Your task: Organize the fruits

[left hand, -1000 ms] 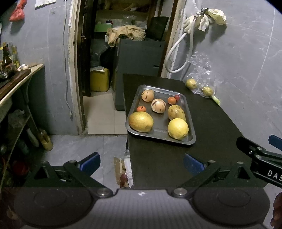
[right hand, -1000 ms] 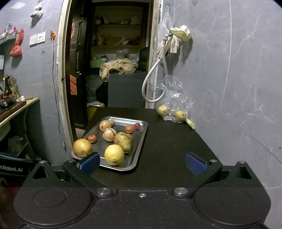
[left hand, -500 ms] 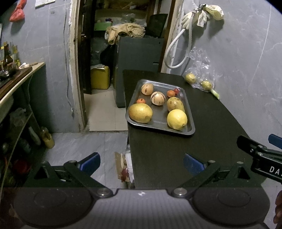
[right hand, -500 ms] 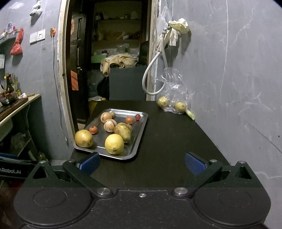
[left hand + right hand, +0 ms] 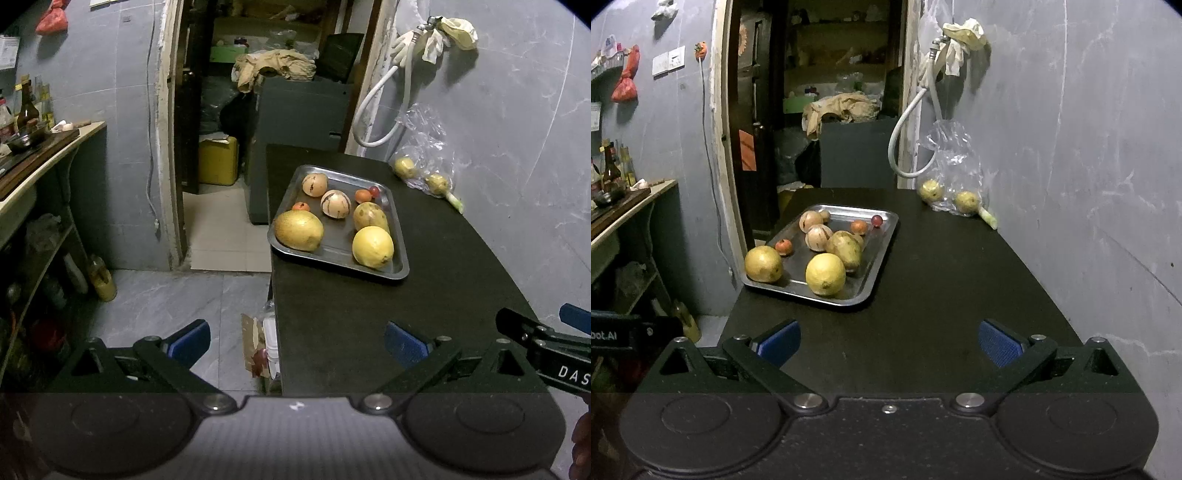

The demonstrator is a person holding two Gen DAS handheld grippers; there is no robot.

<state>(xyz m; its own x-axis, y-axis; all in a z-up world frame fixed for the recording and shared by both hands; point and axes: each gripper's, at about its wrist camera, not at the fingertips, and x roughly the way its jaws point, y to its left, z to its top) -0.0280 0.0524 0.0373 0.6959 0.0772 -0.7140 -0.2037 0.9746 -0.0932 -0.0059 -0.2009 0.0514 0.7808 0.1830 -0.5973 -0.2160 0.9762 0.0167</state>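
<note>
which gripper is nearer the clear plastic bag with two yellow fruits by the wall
Right. The right gripper hovers over the black table's near end, with the clear plastic bag ahead and slightly right. The left gripper hangs off the table's left edge, farther away.

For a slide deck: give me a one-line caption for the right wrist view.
Open right gripper faces a steel tray of mixed fruit on a black table.

One tray holds eight fruits: two big yellow ones, one mango, two striped round ones, three little red ones; one bag holds two more
</note>
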